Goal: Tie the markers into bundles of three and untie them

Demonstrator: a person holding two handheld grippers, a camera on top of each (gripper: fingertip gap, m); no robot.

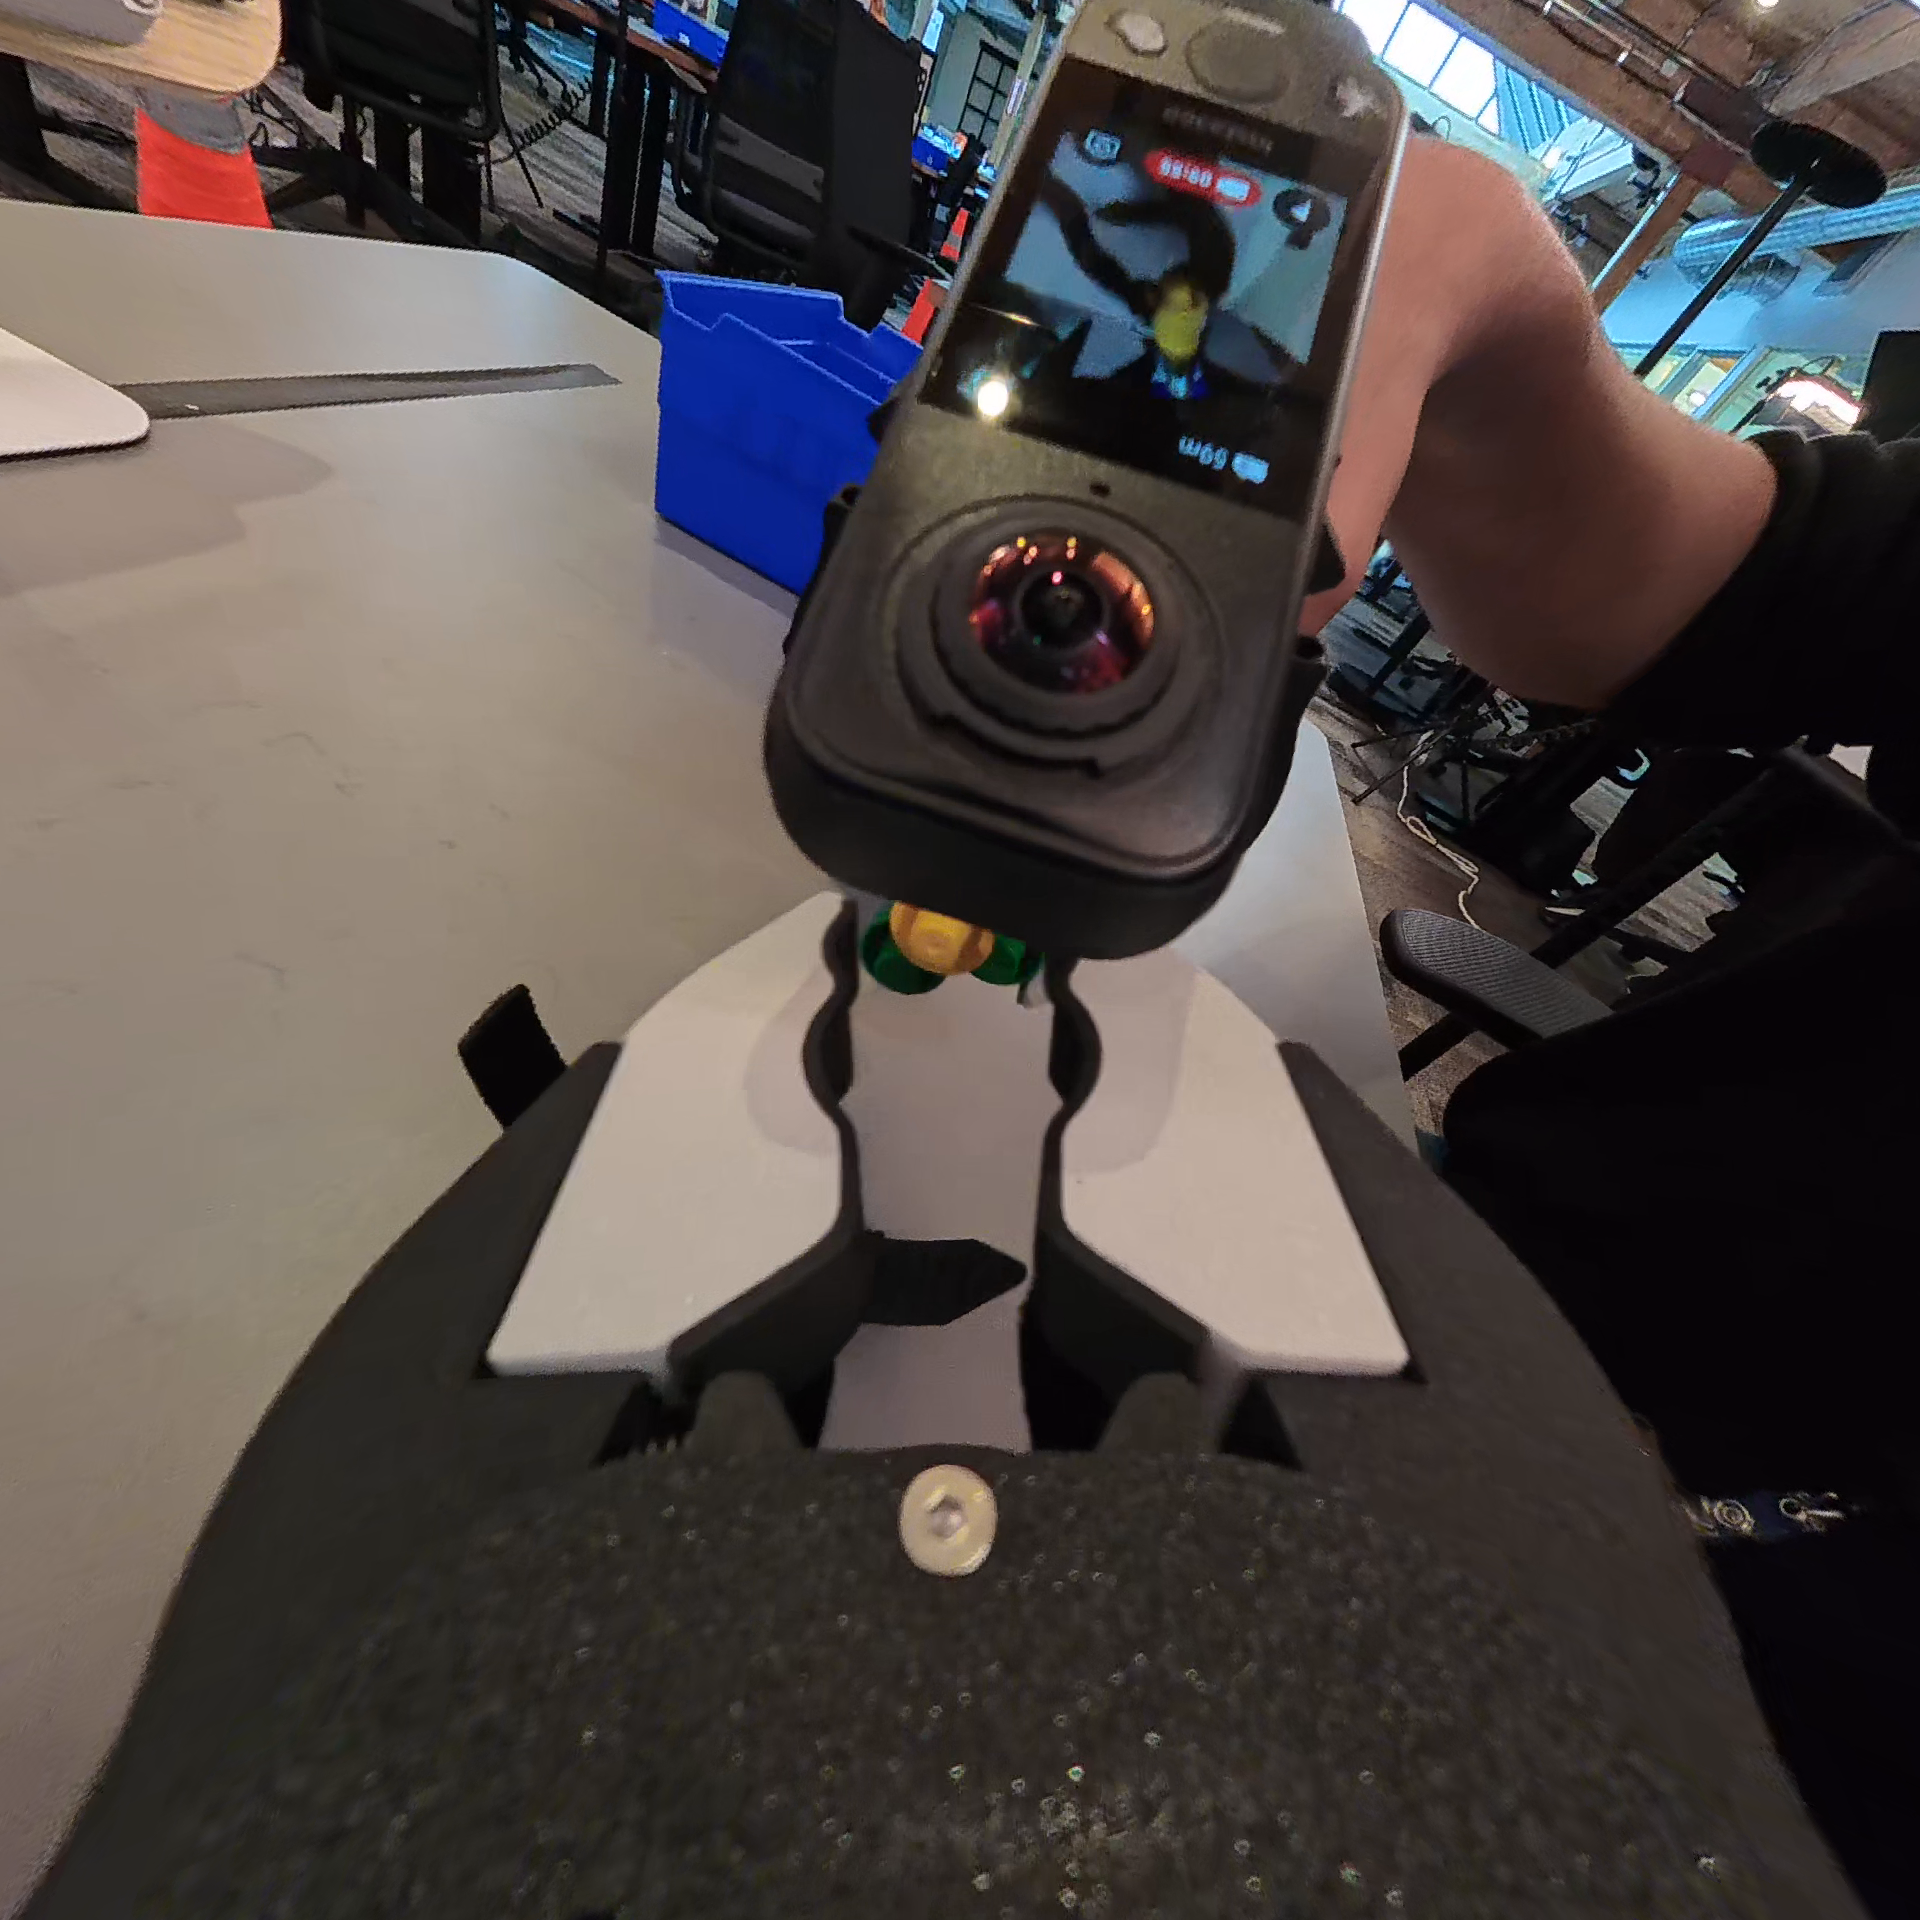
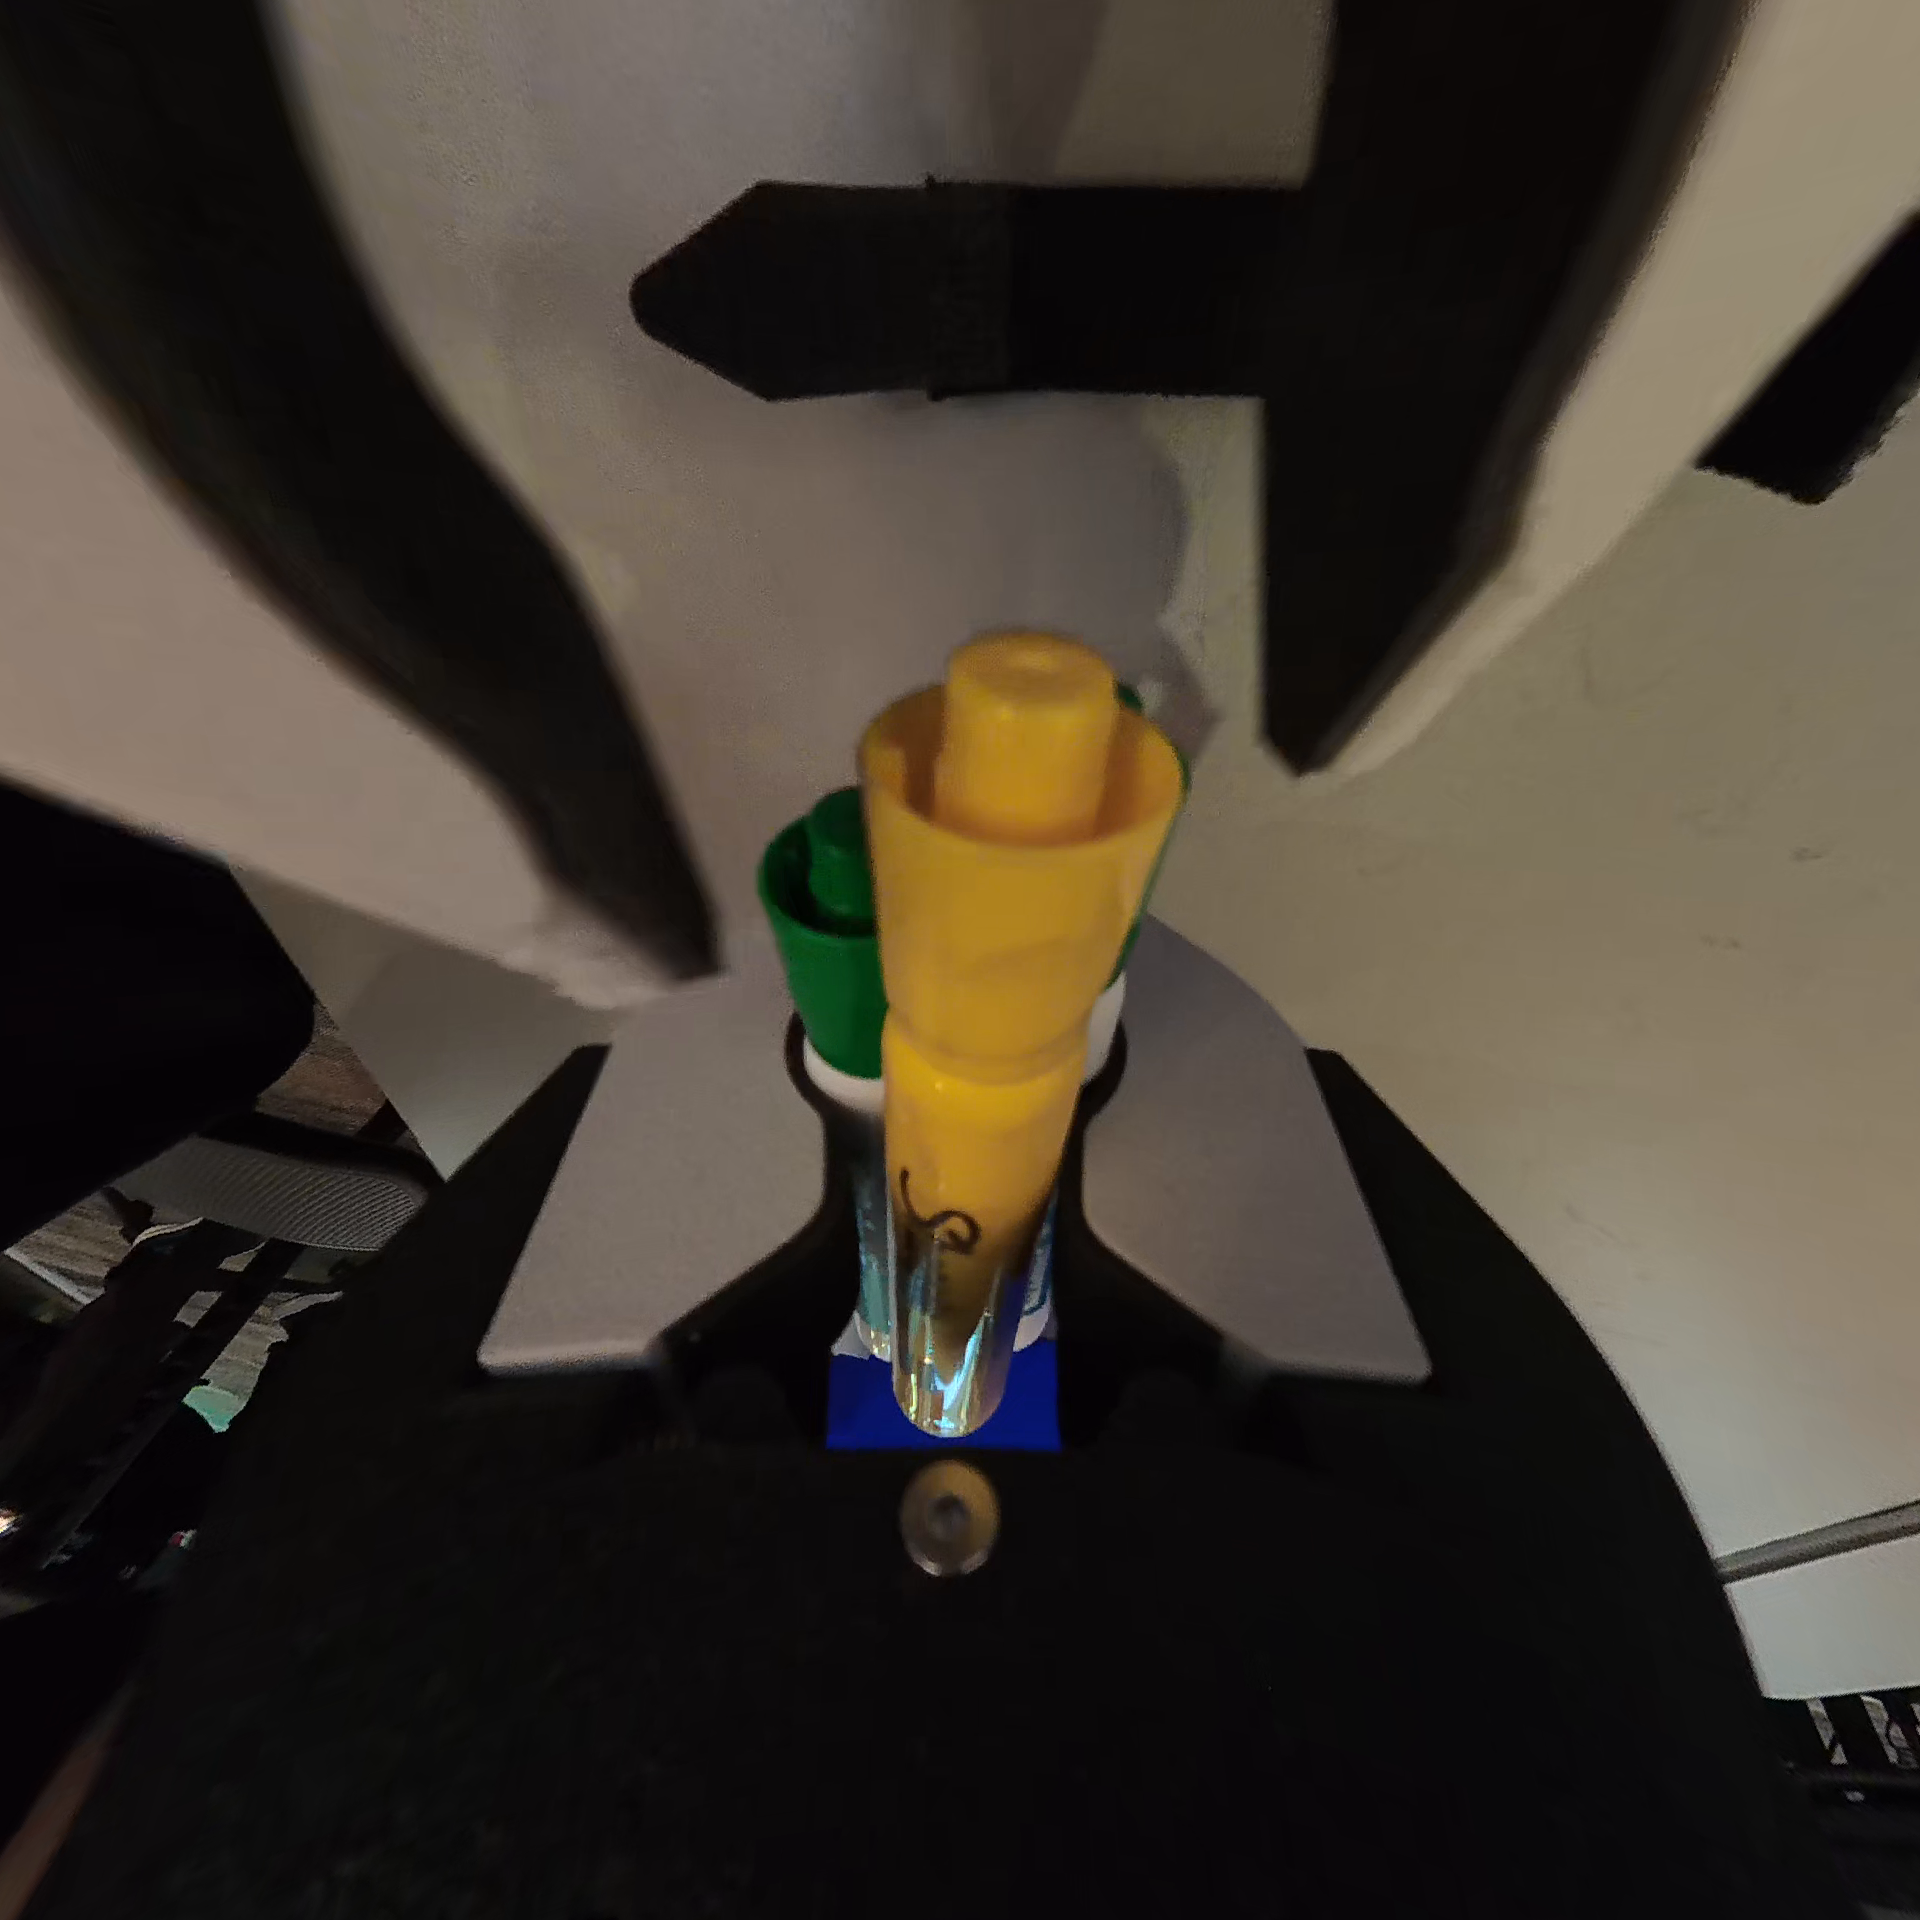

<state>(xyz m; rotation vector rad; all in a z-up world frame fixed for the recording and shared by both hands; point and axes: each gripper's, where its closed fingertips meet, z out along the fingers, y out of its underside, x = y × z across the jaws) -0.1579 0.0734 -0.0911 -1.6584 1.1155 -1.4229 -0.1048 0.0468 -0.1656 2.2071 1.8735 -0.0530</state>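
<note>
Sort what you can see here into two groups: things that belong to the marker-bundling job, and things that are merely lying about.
Belongs to the job:
yellow marker
green marker
black strap
left tool
right tool

Just lying about:
blue bin
orange cone
office chair

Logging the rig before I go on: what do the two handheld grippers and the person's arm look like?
Left gripper: black textured body with a silver screw, pale grey plates, black wavy-edged fingers. Right gripper: the same build, and the left view shows it carrying a black camera with a round lens and a lit screen. The person's forearm ends in a black sleeve.
</note>
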